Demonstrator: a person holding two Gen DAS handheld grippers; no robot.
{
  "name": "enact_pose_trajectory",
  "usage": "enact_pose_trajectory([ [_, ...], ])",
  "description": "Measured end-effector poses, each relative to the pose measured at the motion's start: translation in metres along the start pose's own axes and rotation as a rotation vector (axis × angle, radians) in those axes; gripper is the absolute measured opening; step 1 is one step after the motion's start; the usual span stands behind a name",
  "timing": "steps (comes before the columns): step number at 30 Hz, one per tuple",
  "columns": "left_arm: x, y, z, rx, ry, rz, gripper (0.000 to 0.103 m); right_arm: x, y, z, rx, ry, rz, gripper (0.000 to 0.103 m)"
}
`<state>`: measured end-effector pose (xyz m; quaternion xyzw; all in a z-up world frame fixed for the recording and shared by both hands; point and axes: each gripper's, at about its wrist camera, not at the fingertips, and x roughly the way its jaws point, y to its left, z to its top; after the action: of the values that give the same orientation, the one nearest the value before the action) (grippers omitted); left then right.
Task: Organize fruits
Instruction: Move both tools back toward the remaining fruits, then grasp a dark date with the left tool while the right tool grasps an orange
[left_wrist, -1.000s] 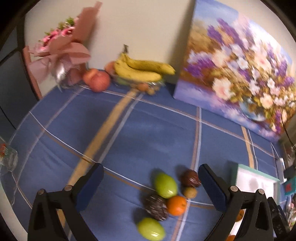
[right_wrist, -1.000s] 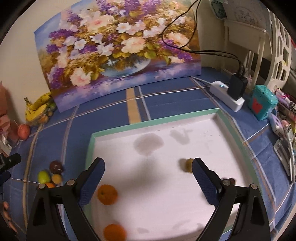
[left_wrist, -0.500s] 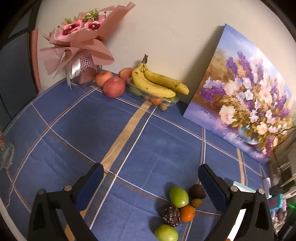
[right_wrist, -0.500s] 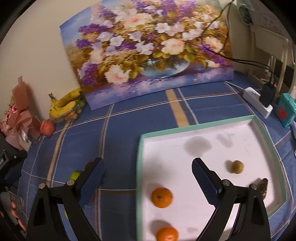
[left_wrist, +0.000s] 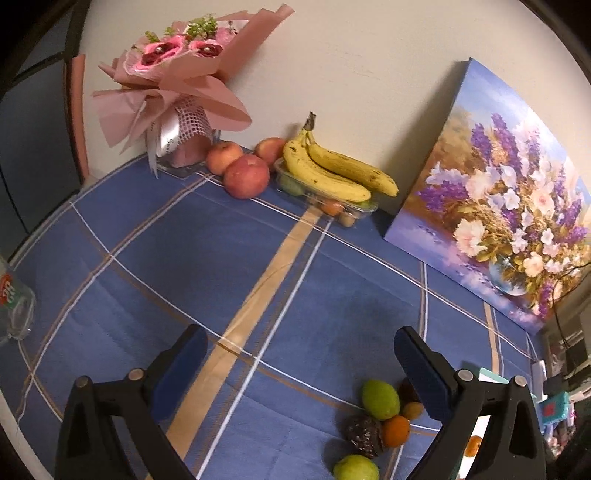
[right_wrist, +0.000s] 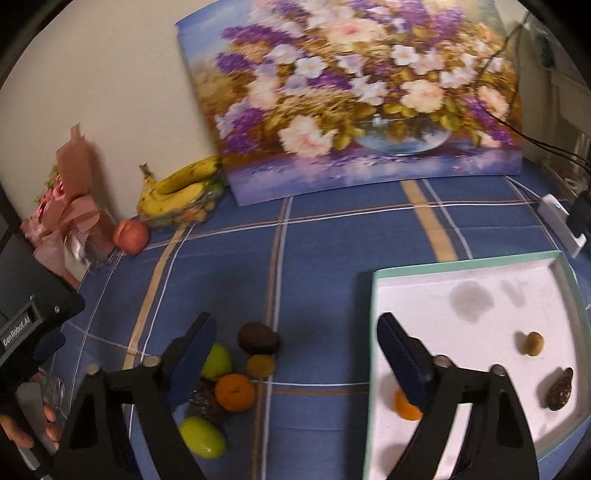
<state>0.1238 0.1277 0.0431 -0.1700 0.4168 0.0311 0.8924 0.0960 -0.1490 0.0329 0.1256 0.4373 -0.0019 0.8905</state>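
Observation:
A cluster of small fruits lies on the blue checked cloth: an orange (right_wrist: 235, 392), two green fruits (right_wrist: 202, 436) (right_wrist: 217, 361), a dark brown one (right_wrist: 257, 337), a small tan one (right_wrist: 260, 365) and a dark bumpy one (right_wrist: 205, 400). The cluster shows in the left wrist view too, with its orange (left_wrist: 395, 431). The white tray (right_wrist: 461, 266) with a teal rim holds an orange (right_wrist: 404, 408), a small tan fruit (right_wrist: 533, 343) and a dark piece (right_wrist: 560, 389). My right gripper (right_wrist: 295, 363) is open and empty above the cluster. My left gripper (left_wrist: 301, 373) is open and empty, left of it.
Bananas (left_wrist: 332, 170) on a clear punnet, apples (left_wrist: 246, 176) and a pink bouquet (left_wrist: 177, 88) stand along the back wall. A flower painting (right_wrist: 354, 96) leans there. A power strip with a cable (right_wrist: 565, 223) lies right of the tray. A glass (left_wrist: 14, 306) sits at the left edge.
My right gripper has swung left from over the tray to over the fruit cluster. My left gripper has pulled back and left, so the cluster sits lower right in its view.

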Motion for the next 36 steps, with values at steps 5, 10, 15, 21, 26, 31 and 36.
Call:
enact_pose_trajectory([
  [5,0.008,-0.010,-0.004,0.019,0.036,-0.033,0.101,0.009,0.016,-0.003,-0.031,0.039,0.050,0.073],
  [10,0.026,-0.013,-0.012,-0.002,0.112,-0.050,0.098,0.023,0.024,-0.011,-0.033,0.107,0.091,0.063],
  [15,0.050,-0.012,-0.024,-0.006,0.209,-0.004,0.088,0.041,0.025,-0.020,-0.025,0.186,0.103,0.059],
  [21,0.070,-0.005,-0.035,-0.055,0.292,0.002,0.087,0.061,0.024,-0.035,-0.003,0.274,0.134,0.057],
  [26,0.076,-0.003,-0.038,-0.082,0.327,-0.012,0.087,0.070,0.025,-0.040,0.007,0.311,0.151,0.056],
  [31,0.076,-0.004,-0.038,-0.081,0.332,-0.031,0.087,0.077,0.024,-0.043,0.039,0.331,0.179,0.054],
  [36,0.075,-0.003,-0.038,-0.090,0.335,-0.045,0.087,0.082,0.022,-0.047,0.067,0.345,0.194,0.047],
])
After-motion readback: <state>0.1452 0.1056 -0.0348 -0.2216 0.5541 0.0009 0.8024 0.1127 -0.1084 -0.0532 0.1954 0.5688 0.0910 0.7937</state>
